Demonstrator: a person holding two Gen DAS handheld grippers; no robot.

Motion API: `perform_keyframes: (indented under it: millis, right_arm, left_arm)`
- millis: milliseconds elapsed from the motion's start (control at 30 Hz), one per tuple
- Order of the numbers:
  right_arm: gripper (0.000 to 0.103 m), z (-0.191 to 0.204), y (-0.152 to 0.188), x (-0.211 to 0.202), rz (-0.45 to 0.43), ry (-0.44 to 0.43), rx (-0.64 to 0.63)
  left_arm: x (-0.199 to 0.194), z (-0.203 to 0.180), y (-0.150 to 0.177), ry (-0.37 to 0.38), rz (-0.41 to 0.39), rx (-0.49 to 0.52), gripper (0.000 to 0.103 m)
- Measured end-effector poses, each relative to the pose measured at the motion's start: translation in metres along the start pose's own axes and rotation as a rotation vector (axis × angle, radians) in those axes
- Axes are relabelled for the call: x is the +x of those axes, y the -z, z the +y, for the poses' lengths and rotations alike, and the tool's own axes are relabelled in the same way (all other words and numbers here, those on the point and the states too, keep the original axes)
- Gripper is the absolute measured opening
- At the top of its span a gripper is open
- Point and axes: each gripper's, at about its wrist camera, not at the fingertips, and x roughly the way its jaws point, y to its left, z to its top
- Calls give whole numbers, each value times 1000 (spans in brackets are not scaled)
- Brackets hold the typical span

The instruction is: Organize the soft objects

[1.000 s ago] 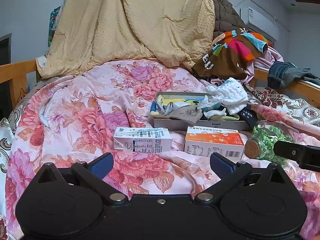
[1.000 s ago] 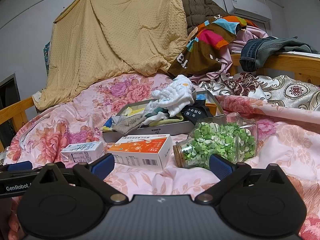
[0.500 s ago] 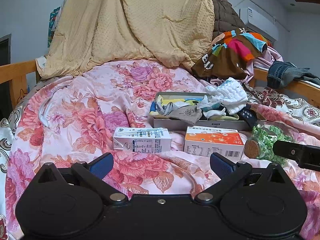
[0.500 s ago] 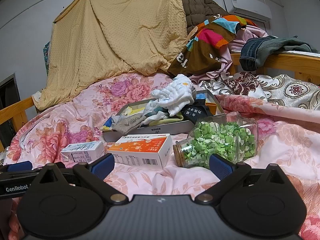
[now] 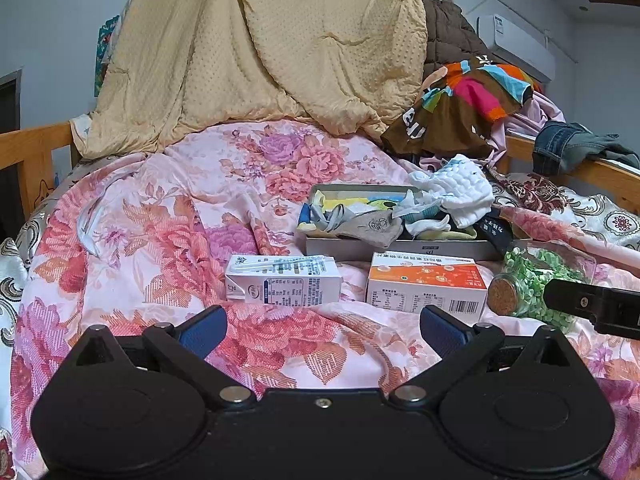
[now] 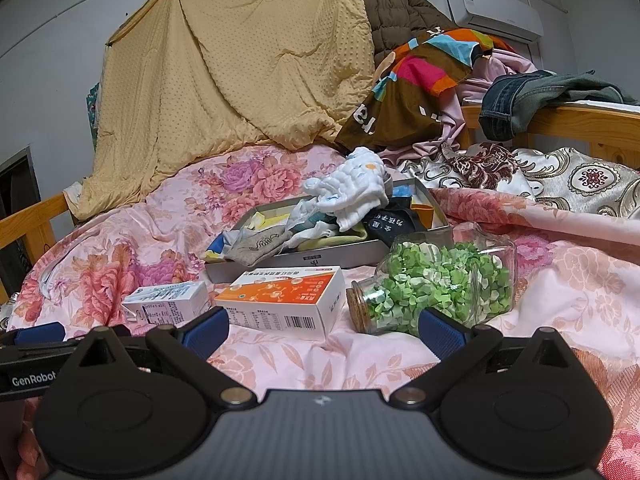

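Socks and a white quilted cloth lie heaped in a shallow grey box on the bed, the cloth riding over the rim, likely dropped loosely. In front lie a milk carton, an orange box and a corked jar of green bits. Left tongs and right tongs hover short of these, spread wide, empty.

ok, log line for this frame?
left claw: open, empty | right claw: open, empty | socks: heaped in grey box | both claws short of box
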Motion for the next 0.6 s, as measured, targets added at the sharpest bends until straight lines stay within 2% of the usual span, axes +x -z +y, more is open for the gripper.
perform_keyframes:
  millis: [233,367,600]
  right_arm:
    - [103,0,1,1,7,-2,0]
    - [103,1,3,1,13,-4,1]
    - [103,1,2,1,14,-5,1]
  left_arm:
    - [-2,-4,-1,-12,2,13,102]
    - [-2,-1,-3,6,1,-4,102]
    - [-1,0,-3,-15,4,-1,102]
